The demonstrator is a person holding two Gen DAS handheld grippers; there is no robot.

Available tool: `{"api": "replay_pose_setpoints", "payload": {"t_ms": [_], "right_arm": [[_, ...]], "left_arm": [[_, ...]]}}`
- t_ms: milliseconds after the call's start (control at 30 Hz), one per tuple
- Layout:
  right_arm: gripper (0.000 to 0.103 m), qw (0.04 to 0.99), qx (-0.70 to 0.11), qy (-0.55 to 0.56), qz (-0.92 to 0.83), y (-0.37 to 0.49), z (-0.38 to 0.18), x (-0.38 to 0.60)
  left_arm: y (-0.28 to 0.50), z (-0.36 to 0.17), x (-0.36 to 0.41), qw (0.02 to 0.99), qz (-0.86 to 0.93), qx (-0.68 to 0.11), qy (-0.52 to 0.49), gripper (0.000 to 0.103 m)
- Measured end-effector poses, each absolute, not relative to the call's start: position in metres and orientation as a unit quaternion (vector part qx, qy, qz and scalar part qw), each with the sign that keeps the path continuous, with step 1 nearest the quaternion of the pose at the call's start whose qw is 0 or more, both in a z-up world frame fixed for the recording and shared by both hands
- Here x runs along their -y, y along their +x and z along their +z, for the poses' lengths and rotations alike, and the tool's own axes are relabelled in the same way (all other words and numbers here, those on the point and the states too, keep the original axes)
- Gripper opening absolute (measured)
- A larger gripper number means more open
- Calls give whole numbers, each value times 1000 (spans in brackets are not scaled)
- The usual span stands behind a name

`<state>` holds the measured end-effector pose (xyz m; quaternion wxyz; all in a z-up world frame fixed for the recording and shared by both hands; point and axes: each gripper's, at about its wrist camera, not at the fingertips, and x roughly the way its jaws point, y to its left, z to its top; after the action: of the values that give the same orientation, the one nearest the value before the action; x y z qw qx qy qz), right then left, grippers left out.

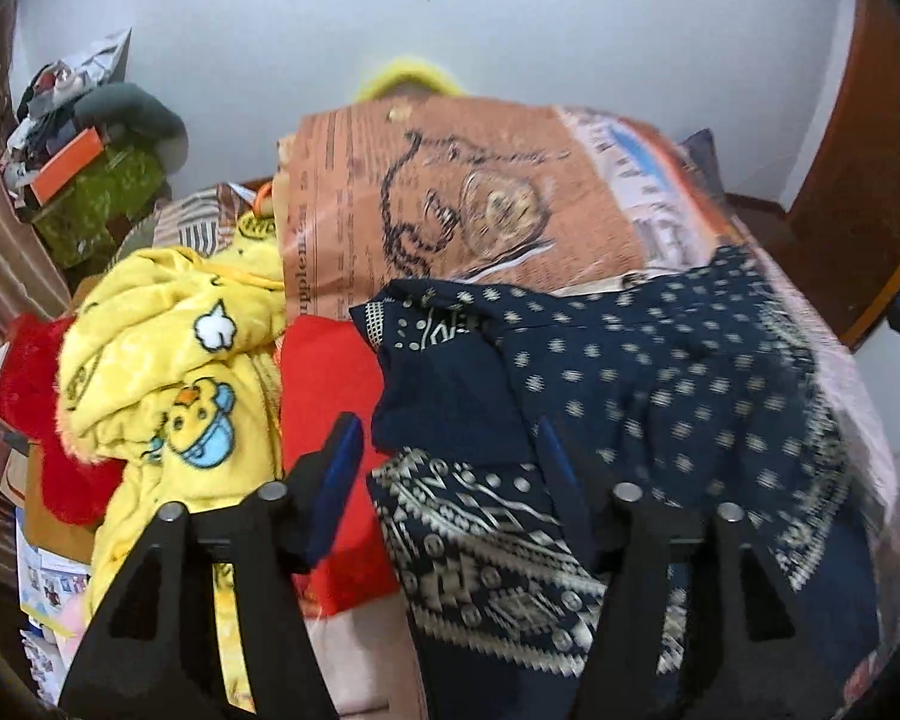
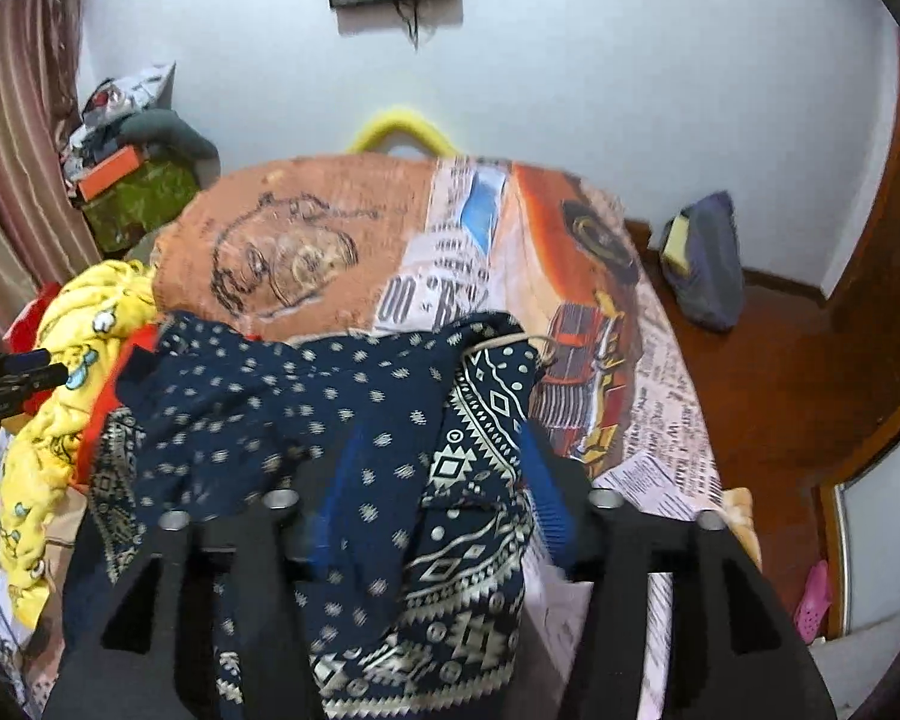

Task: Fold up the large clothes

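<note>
A navy patterned garment (image 1: 660,372) lies loosely heaped on the near part of a bed (image 2: 342,228) covered by an orange printed spread, directly below and ahead of both grippers. The left hand-held gripper (image 1: 444,450) and the right hand-held gripper (image 2: 438,456) each have their jaws apart, cloth beneath but nothing pinched, though blur makes the right one less certain. The garment's long axis runs across the bed, left to right, so each gripper hangs over its own end; a yellow blanket (image 1: 168,372) sits just left.

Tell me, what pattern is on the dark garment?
Navy garment with small white dots and a white geometric border; clearest in the right wrist view.
</note>
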<state>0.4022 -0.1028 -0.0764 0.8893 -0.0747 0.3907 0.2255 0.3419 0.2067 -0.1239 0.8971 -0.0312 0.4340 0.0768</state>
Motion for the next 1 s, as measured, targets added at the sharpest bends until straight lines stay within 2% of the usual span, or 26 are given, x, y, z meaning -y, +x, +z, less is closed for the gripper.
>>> {"api": "replay_pose_setpoints", "payload": {"t_ms": [33, 100, 167, 233, 467, 600, 767, 1000], "right_arm": [[74, 895, -381, -75, 220, 390, -72, 104], [82, 903, -367, -75, 212, 373, -67, 105], [83, 909, -354, -79, 207, 352, -62, 106], [83, 906, -357, -84, 211, 339, -61, 107], [86, 901, -361, -73, 228, 287, -63, 118], [99, 901, -362, -74, 226, 265, -71, 128], [99, 891, -389, -93, 216, 248, -93, 138], [99, 861, -454, -94, 209, 230, -138, 156]], "left_arm": [[333, -117, -204, 899, 74, -430, -30, 65], [316, -106, -198, 902, 72, -424, -26, 72], [296, -96, -192, 908, 68, -414, -24, 76], [280, -91, -188, 911, 64, -407, -23, 87], [224, -101, -179, 911, 49, -408, -24, 89], [200, -128, -177, 898, 31, -437, -42, 89], [175, -167, -179, 877, 21, -477, -60, 89], [150, -234, -198, 830, 11, -537, -148, 89]]}}
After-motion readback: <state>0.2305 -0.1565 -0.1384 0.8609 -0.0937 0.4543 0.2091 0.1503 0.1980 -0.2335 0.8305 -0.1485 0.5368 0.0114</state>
